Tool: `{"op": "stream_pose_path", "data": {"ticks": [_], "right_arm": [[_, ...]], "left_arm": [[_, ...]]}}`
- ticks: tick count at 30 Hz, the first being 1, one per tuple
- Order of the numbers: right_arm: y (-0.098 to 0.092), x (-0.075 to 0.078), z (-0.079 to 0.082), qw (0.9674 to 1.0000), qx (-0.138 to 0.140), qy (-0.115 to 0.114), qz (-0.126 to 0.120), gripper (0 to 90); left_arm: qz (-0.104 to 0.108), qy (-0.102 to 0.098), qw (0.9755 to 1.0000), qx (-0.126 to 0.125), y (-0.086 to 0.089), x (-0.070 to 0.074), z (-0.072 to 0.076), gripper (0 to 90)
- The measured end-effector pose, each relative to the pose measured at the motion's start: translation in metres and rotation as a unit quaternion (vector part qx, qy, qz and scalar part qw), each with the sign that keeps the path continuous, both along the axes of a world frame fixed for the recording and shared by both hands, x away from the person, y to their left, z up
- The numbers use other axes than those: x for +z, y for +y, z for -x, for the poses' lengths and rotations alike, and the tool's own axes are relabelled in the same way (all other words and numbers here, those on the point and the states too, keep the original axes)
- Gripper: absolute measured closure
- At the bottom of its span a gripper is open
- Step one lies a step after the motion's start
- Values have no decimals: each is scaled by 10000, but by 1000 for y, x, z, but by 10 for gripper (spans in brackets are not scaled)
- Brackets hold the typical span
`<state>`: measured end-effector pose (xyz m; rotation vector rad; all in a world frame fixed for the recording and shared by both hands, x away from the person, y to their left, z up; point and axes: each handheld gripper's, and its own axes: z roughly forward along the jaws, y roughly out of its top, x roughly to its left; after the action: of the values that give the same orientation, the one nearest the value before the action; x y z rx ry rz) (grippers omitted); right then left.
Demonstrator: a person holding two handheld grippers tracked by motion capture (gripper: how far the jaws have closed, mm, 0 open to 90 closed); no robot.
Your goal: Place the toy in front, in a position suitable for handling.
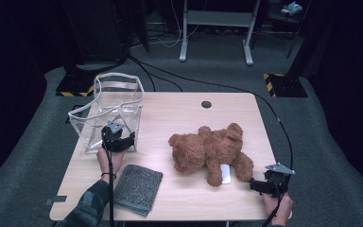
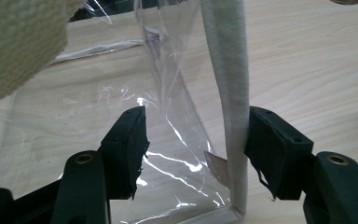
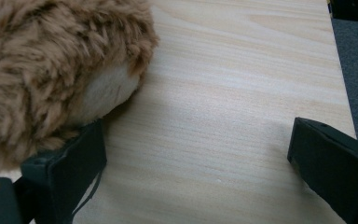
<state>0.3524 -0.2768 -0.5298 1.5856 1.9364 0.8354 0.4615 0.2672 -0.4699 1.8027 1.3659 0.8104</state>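
Pale wood surface (image 1: 179, 120) on a grey carpeted floor carries everything in hand. At its left, the left tongs (image 2: 196, 140) stand at the near corner of a clear plastic bag (image 1: 108, 111), jaws partly spread around its white corner seam (image 2: 228, 93): the right jaw lies against the seam, the left jaw stands apart from the film, so nothing is pinched yet. At the lower right, the right tongs (image 3: 196, 163) sit low on the surface with jaws wide apart, the left one just beside a foot of the brown teddy bear (image 1: 211, 150), touching fur at most and holding nothing.

Outward from there, the bear lies flat mid-surface, well apart from the bag, which stands upright with its mouth open near the left edge. A grey folded cloth (image 1: 137, 188) lies by the left forearm.

My reading is that the step in hand is securing the bag so the bear can go in. Next, the left jaws need to close fully on the seam to steady the opening, and the right tongs must shift onto a leg and pinch it before lifting the bear across.
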Motion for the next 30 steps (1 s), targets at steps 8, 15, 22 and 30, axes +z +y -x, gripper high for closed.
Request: {"op": "stream_pose_path", "data": {"ticks": [8, 15, 22, 30], "right_arm": [[0, 0, 0, 10000, 1, 0, 0, 35], [0, 0, 0, 10000, 0, 1, -2, 35], [0, 0, 0, 10000, 0, 1, -1, 35], [0, 0, 0, 10000, -2, 1, -1, 35]], "left_arm": [[-7, 46, 10000, 30, 5, 1, -7, 393], [13, 89, 9999, 130, 11, 1, -18, 397], [-6, 117, 9998, 187, 17, 2, -30, 397], [50, 162, 9997, 148, 25, 4, -42, 388]]}}
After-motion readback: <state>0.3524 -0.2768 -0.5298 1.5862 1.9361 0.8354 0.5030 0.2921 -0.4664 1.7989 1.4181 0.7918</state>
